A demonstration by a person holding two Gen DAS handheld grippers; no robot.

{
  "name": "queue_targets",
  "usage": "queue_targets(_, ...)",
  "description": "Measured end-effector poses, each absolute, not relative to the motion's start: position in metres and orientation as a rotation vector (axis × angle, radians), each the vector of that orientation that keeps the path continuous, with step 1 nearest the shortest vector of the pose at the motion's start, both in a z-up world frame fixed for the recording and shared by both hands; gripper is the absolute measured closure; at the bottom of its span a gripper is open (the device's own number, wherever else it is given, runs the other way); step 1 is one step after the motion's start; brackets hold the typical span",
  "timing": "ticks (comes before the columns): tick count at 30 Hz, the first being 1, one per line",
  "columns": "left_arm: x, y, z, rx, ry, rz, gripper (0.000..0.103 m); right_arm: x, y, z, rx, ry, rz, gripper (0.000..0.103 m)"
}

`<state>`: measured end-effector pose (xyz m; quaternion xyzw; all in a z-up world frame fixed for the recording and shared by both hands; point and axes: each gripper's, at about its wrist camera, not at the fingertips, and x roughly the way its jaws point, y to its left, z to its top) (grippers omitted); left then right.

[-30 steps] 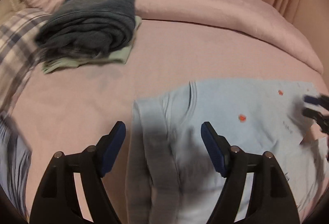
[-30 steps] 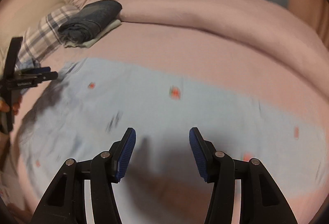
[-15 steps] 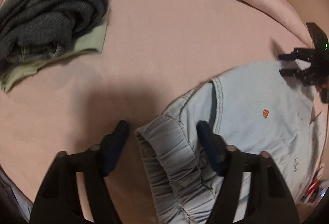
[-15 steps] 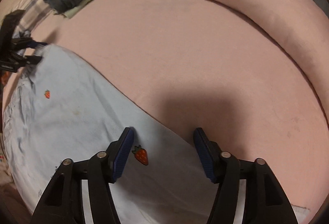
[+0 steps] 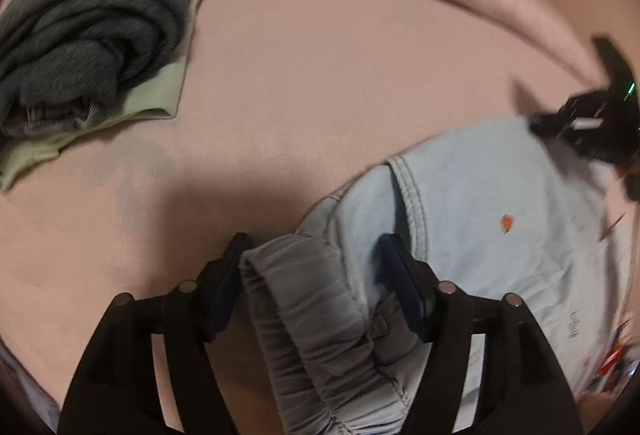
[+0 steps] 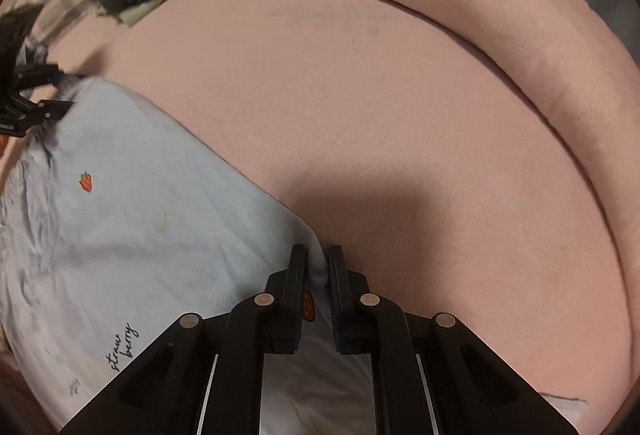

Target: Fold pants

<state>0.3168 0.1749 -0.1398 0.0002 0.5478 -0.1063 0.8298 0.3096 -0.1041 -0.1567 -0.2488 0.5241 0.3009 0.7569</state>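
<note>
Pants lie flat on the bed, my right fingers pinching the leg edge, my left fingers spread astride the waistband, ready to lift both ends together.

- Bed with smooth pink sheet
- Light blue strawberry-print pants spread flat on it
- Folded dark grey garment atop pale green cloth
- Rolled pink duvet along the far edge

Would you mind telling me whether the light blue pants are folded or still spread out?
Mostly spread: the light blue pants lie flat on the pink bed; only the elastic waistband is bunched.
</note>
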Motion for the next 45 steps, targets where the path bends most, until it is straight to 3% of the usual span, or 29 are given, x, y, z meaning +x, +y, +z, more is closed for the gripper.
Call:
queue_targets(4,0.317,0.176,-0.124,-0.039,1.145,-0.176,0.072,0.287,-0.094,-0.154,-0.613,1.109,0.605,0.093)
queue_targets(9,0.284,0.179,-0.093,-0.042,1.047,-0.199,0.079,0.241,-0.105,-0.120,-0.592,1.015,0.598,0.094)
queue_targets(22,0.147,0.141,-0.038,0.170,0.750,-0.209,0.079,0.098,-0.132,-0.045,-0.609,0.778,0.599,0.094)
queue_targets(27,0.084,0.138,-0.060,0.294,0.706,-0.222,0.079,0.041,-0.137,-0.063,-0.664,0.770,0.647,0.094)
queue_targets(34,0.055,0.138,-0.125,0.368,0.814,-0.174,0.080,-0.009,-0.136,-0.126,-0.736,0.885,0.721,0.094)
queue_targets(40,0.047,0.144,-0.117,0.328,0.780,-0.153,0.080,-0.015,-0.125,-0.116,-0.749,0.843,0.732,0.094)
queue_targets(45,0.043,0.146,-0.133,0.339,0.827,-0.136,0.076,-0.017,-0.128,-0.145,-0.771,0.914,0.744,0.094)
